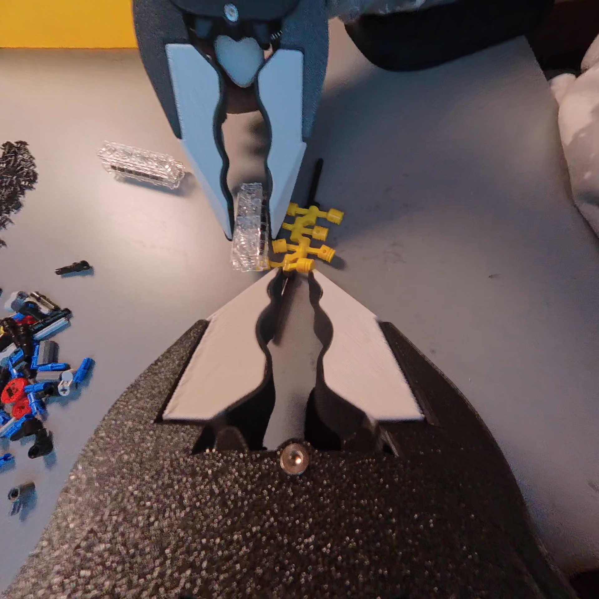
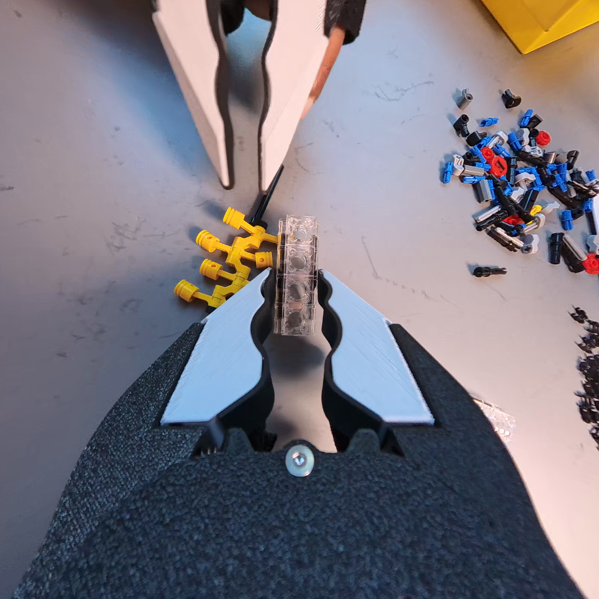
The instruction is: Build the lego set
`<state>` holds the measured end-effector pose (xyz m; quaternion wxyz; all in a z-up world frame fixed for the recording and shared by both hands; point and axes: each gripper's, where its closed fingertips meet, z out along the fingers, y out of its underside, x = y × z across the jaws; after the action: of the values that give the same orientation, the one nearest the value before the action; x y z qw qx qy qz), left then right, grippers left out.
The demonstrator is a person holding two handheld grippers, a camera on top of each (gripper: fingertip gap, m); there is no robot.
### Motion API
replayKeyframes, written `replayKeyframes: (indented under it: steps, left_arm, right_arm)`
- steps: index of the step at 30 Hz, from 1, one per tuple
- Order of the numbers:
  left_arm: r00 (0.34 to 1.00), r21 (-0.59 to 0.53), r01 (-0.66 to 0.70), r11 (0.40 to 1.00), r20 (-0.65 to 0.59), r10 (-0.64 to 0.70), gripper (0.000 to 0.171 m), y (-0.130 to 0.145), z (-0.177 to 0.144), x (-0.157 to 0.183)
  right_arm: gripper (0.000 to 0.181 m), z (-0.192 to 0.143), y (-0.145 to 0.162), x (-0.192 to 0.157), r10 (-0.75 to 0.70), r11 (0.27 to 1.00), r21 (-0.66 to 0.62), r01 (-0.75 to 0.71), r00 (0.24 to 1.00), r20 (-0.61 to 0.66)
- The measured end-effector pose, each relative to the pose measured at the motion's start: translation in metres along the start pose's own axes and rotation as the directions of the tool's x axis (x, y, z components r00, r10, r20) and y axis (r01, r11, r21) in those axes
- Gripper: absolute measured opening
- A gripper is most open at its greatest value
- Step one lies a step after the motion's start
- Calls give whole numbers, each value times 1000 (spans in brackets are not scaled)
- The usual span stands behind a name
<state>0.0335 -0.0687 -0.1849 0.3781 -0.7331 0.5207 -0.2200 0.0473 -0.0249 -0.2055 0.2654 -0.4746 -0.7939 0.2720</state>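
Note:
My right gripper is shut on a clear brick with round holes and holds it upright just above the grey table. In the left wrist view it comes in from the top with that brick. A yellow piston-and-crank assembly on a thin black axle lies beside the brick, with one yellow piece touching the brick's side. It also shows in the left wrist view. My left gripper hovers at the axle's near end, jaws slightly apart and empty. It also shows in the right wrist view.
A second clear brick lies apart. A heap of blue, black, grey and red small parts and a pile of black pins lie to one side, with a lone black pin nearer. A yellow box and a white bag stand at the table's edges. My right fingertips sit around 6 cm from my left ones.

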Motion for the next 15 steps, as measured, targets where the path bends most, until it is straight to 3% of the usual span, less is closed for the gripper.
replayKeyframes:
  steps: [2, 7, 15]
  left_arm:
    - [998, -29, -57, 998, -5, 56, 23, 5, 4, 7]
    - [976, -86, -190, 978, 88, 198, 18, 7, 22, 4]
    - [997, 40, 49, 998, 49, -51, 12, -4, 15, -2]
  right_arm:
    - [24, 1, 0, 0, 7, 1000, 3, -7, 1000, 8]
    - [24, 1, 0, 0, 13, 1000, 5, -13, 1000, 8]
    - [24, 2, -2, -5, 6, 1000, 21, -6, 1000, 26]
